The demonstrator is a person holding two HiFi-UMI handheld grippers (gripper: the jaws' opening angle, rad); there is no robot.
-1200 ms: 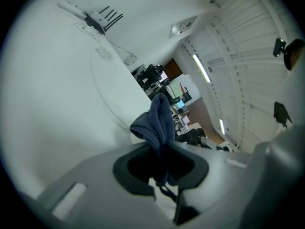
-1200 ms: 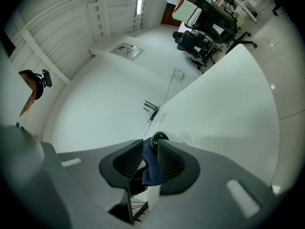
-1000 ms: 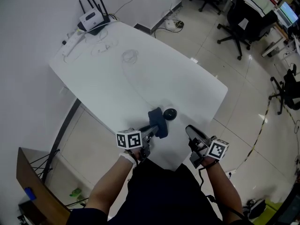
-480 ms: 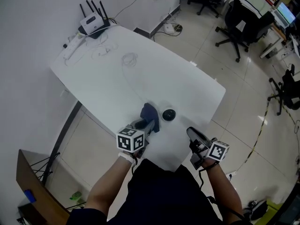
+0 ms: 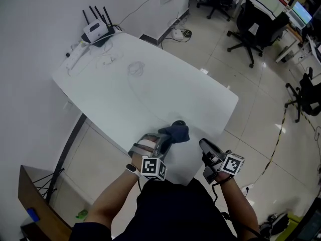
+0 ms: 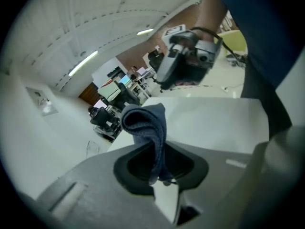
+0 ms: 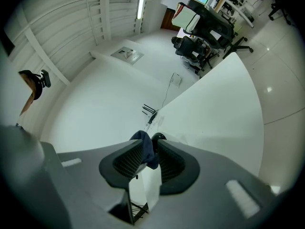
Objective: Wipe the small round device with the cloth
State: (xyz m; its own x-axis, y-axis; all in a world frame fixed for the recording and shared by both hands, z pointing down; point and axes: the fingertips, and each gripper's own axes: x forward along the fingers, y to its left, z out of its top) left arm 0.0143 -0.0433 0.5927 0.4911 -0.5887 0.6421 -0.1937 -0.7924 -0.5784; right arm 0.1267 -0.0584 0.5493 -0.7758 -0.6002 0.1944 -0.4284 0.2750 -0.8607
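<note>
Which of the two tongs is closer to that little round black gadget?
Left. The left tongs hold the cloth right beside the small round device; the right tongs sit empty, off to its right.

Cloth [image 5: 175, 133] hides most of small round device [image 5: 178, 123], w/ only far rim showing.

The cloth [image 5: 175, 132] sits between the jaws of the left gripper [image 5: 163, 140], above the front part of the table [image 5: 150, 94]. It hides the near side of the small round device [image 5: 179, 123], which shows just behind it. The right gripper [image 5: 204, 145] is just to their right, over the table's near corner. At the far left corner stands a router [image 5: 96, 31] with cables [image 5: 108, 59] lying before it, and office chairs [image 5: 253, 21] stand on the floor well beyond the table's right side.
</note>
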